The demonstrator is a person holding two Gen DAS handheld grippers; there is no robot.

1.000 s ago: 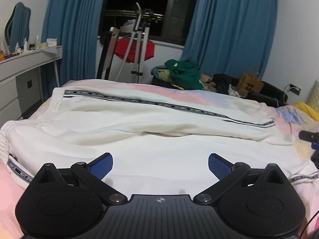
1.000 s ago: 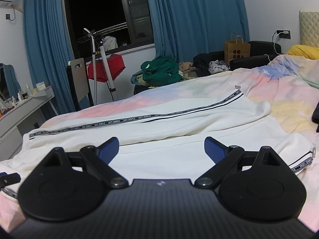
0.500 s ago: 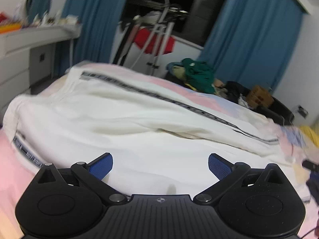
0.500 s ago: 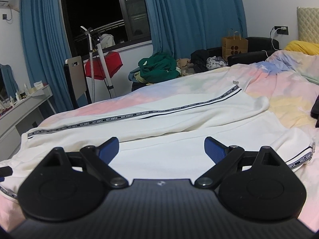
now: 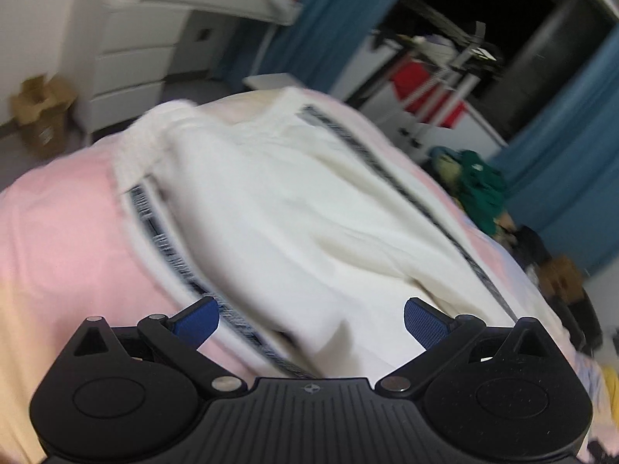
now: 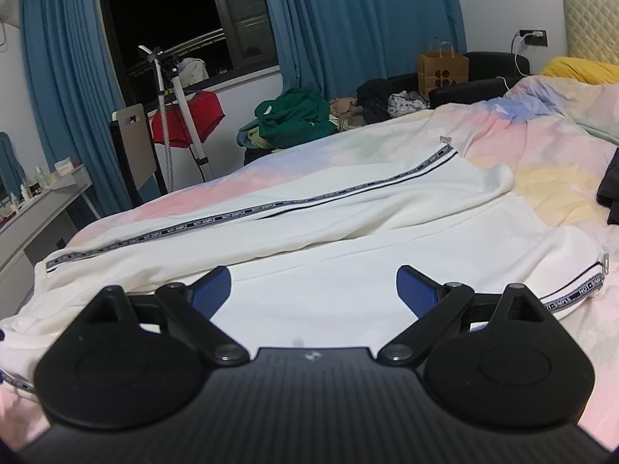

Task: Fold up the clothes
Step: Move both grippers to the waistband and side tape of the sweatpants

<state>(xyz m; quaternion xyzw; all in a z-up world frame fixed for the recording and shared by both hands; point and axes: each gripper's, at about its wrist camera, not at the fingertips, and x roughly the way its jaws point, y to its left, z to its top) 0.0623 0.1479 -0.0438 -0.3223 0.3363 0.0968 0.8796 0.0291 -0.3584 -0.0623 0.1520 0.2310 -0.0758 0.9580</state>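
Left hand-held gripper now over garment hem

I'm working in a home bedroom at night: a bed with a pastel quilt and padded headboard, blue curtains framing a dark window, a dressing bench with toiletries, and a heap of clothes beside a clothes rack.

white trousers, pastel bedspread
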